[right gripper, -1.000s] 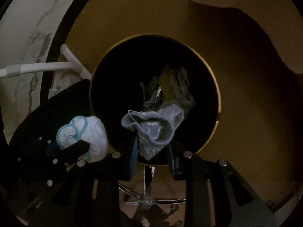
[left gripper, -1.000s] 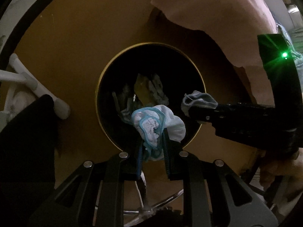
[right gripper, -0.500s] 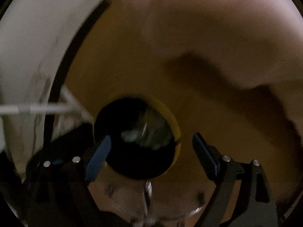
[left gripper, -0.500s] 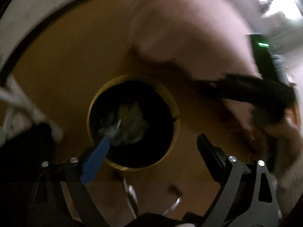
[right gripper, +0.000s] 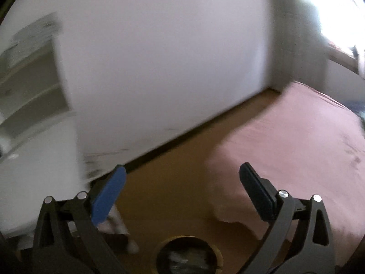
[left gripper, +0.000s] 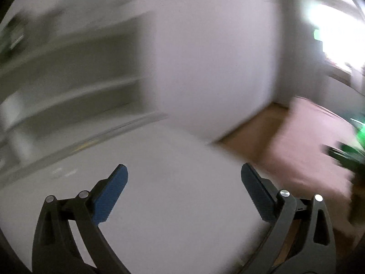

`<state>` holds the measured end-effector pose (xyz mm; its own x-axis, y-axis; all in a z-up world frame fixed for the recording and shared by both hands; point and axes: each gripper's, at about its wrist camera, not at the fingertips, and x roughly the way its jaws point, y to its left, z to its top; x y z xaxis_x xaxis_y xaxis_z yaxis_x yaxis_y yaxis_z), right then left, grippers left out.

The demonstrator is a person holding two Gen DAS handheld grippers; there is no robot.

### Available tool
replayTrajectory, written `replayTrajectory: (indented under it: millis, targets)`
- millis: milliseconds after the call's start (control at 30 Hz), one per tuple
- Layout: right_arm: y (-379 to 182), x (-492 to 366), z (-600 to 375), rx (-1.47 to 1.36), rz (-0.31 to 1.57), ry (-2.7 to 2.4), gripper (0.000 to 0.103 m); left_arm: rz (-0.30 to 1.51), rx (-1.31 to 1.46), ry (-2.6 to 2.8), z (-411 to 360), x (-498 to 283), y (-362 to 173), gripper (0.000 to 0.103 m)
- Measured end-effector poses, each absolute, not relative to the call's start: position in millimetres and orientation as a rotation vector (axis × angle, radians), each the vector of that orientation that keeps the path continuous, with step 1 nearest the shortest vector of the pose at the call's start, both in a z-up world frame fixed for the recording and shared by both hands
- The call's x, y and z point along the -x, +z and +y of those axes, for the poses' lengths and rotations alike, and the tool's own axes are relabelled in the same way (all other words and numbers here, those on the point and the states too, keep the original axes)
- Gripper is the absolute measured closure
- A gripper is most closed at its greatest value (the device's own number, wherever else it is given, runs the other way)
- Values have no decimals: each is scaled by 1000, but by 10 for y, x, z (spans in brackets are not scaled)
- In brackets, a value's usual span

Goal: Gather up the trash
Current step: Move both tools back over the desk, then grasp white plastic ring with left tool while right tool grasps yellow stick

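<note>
Both wrist views face the white wall (right gripper: 159,68).

Both grippers' jaws opened, trash dropped into bin (right gripper: 189,255), lifted away

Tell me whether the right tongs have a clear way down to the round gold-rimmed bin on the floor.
Probably yes: the right tongs are open and empty, and the round gold-rimmed bin sits directly below them with nothing between.

No readable text anywhere
</note>
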<state>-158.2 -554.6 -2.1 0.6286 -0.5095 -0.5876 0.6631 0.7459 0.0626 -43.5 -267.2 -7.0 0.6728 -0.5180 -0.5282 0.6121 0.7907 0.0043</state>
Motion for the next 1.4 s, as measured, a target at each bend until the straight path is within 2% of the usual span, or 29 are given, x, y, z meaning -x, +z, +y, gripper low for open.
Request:
replayTrajectory:
  millis: [167, 267, 300, 333, 367, 767, 800, 967, 1233, 1400]
  targets:
    - [22, 905, -4958, -212, 627, -485, 7, 733, -106, -304, -1772, -800, -291, 7]
    - [52, 616, -4769, -206, 628, -426, 7, 809, -147, -321, -1621, -1279, -472, 8]
    - [56, 538, -4728, -213, 630, -408, 7, 819, -178, -337, -1634, -1368, -510, 12]
    - [39, 449, -4682, -222, 634, -395, 7, 827, -206, -356, -1651, -1400, -552, 20]
    - [20, 342, -4623, -232, 644, -373, 7, 838, -237, -391, -1642, -1433, -579, 22]
    - [-115, -259, -4207, -202, 732, -317, 7, 817, -628, -786, -1879, -1812, -796, 23]
    - [-113, -285, -4197, -200, 734, -319, 7, 832, -626, -821, -1897, -1851, -798, 25]
    - [-122, -256, -4244, -213, 736, -338, 7, 909, -562, -888, -1897, -1949, -791, 53]
    - [-95, -468, -4173, -201, 757, -283, 7, 880, -433, -617, -1456, -1709, -870, 54]
    - [54, -1169, -3768, -180, 764, -148, 7, 864, -364, -430, -1017, -1837, -881, 54]
